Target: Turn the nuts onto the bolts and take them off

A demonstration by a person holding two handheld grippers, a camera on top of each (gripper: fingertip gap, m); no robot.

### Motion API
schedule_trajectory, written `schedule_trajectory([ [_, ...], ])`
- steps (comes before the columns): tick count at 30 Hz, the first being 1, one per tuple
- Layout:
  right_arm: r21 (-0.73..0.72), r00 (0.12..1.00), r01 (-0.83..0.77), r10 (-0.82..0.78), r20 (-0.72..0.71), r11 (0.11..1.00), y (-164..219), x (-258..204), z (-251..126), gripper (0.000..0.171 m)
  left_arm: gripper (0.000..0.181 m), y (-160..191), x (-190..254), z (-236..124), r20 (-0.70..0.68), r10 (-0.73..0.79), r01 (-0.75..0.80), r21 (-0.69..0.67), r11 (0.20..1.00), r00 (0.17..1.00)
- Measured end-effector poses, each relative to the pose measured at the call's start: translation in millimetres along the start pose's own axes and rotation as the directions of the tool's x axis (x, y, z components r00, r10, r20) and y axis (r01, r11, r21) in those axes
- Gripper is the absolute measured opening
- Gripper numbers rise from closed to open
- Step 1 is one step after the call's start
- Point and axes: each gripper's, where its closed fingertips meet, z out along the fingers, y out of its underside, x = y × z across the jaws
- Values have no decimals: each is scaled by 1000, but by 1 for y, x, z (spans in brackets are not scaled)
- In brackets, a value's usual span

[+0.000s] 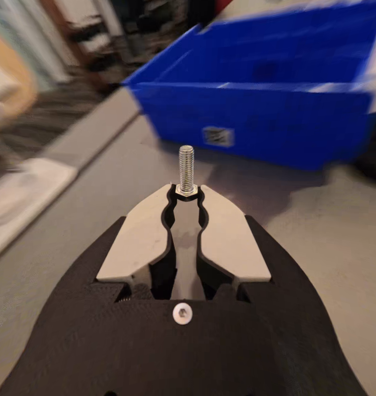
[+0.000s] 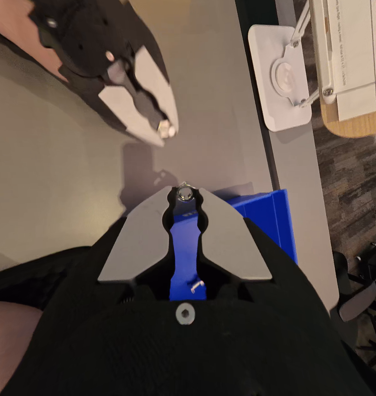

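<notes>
— Two tools, one piece each. What's the left tool (image 1: 186, 189) got?

— It is clamped on the bolt (image 1: 186, 169), pinched by its hex head at the very tips. The threaded shank stands clear ahead of the fingers, pointing away from the tool.

— Why grip it by the head?

— My guess: the flats stop it turning, and all the thread stays bare for a nut to run on.

— And beyond that tool?

— A blue bin (image 1: 258, 115) ahead and to its right, on the grey table (image 1: 92, 214). That view is smeared, so I'd say the tool is on the move.

— Now the right tool (image 2: 184, 194).

— Closed on a nut (image 2: 184, 194), squeezed across its flats at the tips, with its hole facing the camera.

— How do the two stand?

— Apart. The left tool and bolt sit ahead and left of the right one, not touching the nut. The bin lies under the right tool, and I'd judge it is there to catch drops.

— So which step?

— Probably bringing nut and thread into line, either just before starting or just after coming off; I cannot tell which.
</notes>
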Motion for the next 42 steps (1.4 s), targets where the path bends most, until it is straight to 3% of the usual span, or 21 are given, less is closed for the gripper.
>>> schedule_trajectory([
  [1,39,1000,0,-1,18,999,-9,-3,0,18,18,-9,19,-2,-174,-102,113,59,992,979],
  [3,122,998,-11,3,66,992,-28,-9,0,18,18,-21,36,-8,-363,-182,235,109,966,914],
  [6,194,991,-29,3,131,981,-48,-18,1,18,18,-22,43,-10,-411,-151,216,117,969,899],
  [9,160,981,21,-52,189,987,-45,-33,8,18,18,-20,51,-11,-426,-98,167,128,978,899],
  [15,-7,958,136,-130,257,991,-21,-53,29,19,18,-15,55,-8,-335,78,-31,144,989,939],
  [18,-74,954,176,-152,257,981,-11,-55,36,19,18,-18,57,-9,-318,99,-49,161,986,943],
  [32,2,916,361,-355,189,932,-14,-58,31,19,18,-23,53,-12,-215,190,-155,169,973,958],
  [42,24,914,368,-367,171,929,-18,-56,34,19,18,-21,44,-11,-151,232,-210,146,967,961],
])
